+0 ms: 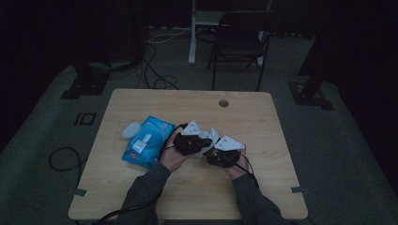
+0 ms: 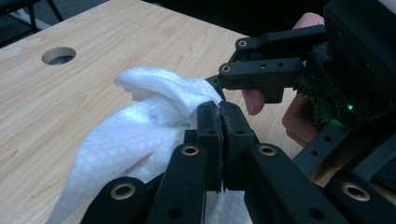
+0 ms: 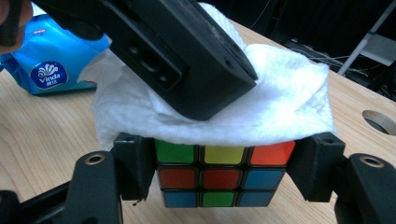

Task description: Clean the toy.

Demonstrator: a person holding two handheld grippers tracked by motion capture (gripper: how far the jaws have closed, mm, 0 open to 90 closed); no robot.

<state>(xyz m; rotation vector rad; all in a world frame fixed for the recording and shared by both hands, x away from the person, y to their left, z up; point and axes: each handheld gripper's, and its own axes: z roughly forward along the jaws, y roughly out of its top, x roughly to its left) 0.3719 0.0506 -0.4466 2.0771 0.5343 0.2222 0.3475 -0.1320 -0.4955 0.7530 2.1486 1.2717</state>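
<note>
**Wipe draped over the cube**

Here the right gripper (image 3: 224, 175) clamps the puzzle cube (image 3: 223, 175) at table centre; the white wipe (image 3: 280, 100) lies on top, at twelve o'clock from its fingers. The left gripper (image 2: 219, 123) pinches that wipe.

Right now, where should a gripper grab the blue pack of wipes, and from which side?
Probably across its short width, coming straight down from above. The blue wipes pack lies flat on the table, long and narrow, so its long side edges suit the jaws. Its left side is the freer one, away from the left gripper, though a small white object lies there.
</note>
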